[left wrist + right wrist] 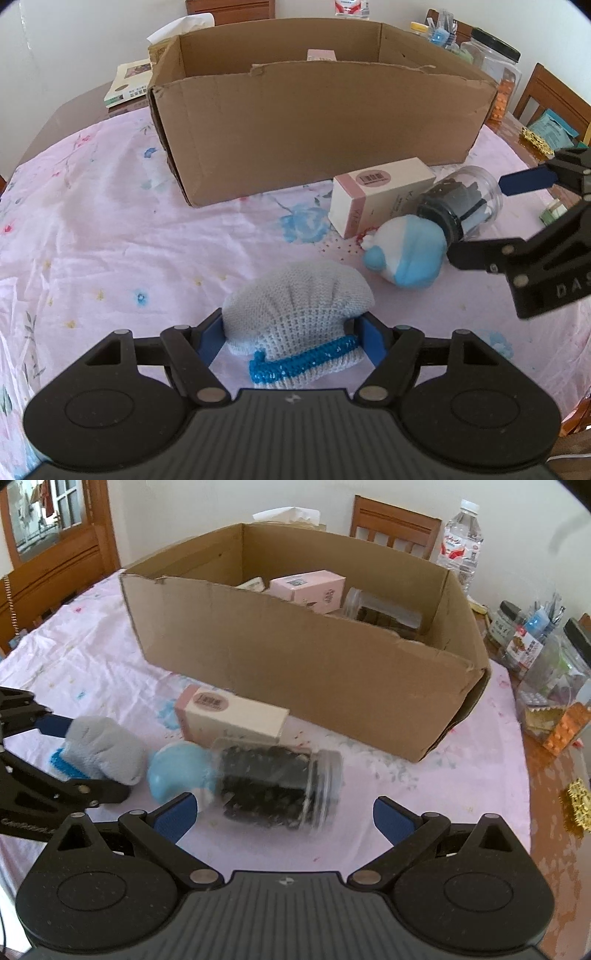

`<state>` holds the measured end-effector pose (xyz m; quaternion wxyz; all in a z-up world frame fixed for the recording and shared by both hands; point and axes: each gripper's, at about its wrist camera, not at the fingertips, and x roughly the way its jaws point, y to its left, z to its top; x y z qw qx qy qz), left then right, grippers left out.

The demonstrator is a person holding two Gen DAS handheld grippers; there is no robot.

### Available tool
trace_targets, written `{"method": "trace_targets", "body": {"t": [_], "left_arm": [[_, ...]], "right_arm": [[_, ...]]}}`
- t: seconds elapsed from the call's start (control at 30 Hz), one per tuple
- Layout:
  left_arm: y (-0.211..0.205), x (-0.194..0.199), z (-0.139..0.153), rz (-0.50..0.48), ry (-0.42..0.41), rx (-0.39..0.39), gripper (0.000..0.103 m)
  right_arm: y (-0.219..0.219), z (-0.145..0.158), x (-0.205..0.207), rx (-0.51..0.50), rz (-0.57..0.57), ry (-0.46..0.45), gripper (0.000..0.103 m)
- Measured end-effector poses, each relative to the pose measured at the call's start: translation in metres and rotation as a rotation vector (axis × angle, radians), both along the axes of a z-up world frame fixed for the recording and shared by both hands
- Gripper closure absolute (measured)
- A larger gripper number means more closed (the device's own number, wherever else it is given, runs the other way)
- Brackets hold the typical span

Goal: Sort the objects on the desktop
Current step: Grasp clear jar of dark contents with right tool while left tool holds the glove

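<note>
My left gripper (291, 332) is shut on a grey knitted pouch (299, 299) with a blue cord, low over the pink floral cloth (110, 229). From the right wrist view the same pouch (103, 751) sits between the left gripper's (98, 758) fingers. My right gripper (282, 818) stands open just behind a clear jar (273, 786) of dark pieces that lies on its side, blurred. Touching the jar are a blue and white soft toy (173, 771) and a pink and white carton (232, 720). A large cardboard box (295, 653) stands behind them, holding a pink carton (308, 589) and another jar (384, 613).
A water bottle (460, 546), jars and packets (535, 650) crowd the table's right side by a gold trinket (578, 805). A tissue box (181, 33) and a book (127, 83) lie behind the box on the left. Wooden chairs (395, 524) ring the table.
</note>
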<state>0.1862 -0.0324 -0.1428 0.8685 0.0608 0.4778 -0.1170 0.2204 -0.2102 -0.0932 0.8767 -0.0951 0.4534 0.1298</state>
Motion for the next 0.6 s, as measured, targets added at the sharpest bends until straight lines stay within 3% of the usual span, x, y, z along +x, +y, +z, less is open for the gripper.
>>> {"method": "trace_targets", "body": {"t": [0.23,0.6], "left_arm": [[0.008,0.005,0.0,0.004,0.003,0.007,0.028],[0.001,-0.001,0.001,0.009,-0.007,0.033,0.028]], "right_arm": [[-0.013,0.0,0.004,-0.014,-0.051,0.002,0.0],[-0.001,-0.006,0.016,-0.02,-0.03,-0.019,0.0]]}}
